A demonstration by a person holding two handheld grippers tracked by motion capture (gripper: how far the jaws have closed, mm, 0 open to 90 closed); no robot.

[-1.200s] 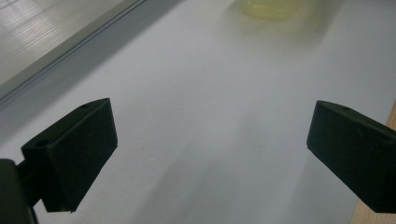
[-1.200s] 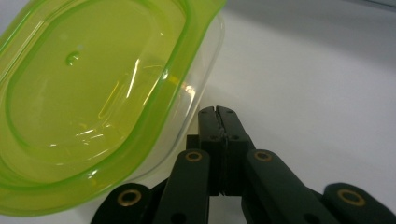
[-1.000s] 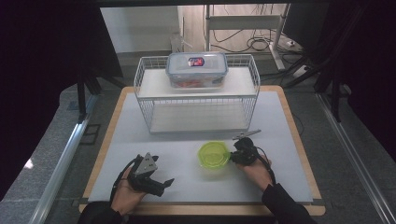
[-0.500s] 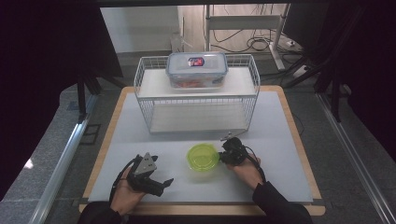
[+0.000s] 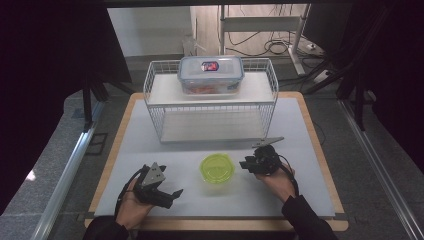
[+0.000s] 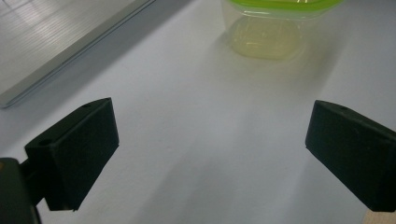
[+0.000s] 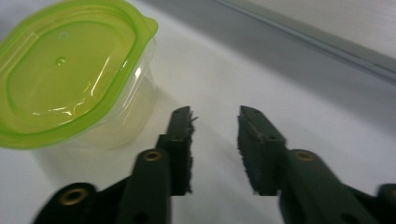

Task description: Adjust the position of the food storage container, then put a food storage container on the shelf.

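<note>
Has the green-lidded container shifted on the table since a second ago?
Yes. The green-lidded container has slid left along the table's near side, judged against the wire rack: it lay below the rack's right half, now below its middle.

Black tongs (image 5: 248, 164) with brass rivets, trailing cables, dark sleeves (image 5: 307, 220).

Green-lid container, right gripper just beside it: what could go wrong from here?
1. The right gripper has just been opening; nothing sits between its fingers. The gap looks narrower than the green-lid container, so a grasp now may shove it instead.
2. The container looks light and empty; a nudge could slide it on the smooth white table toward the left gripper.
</note>
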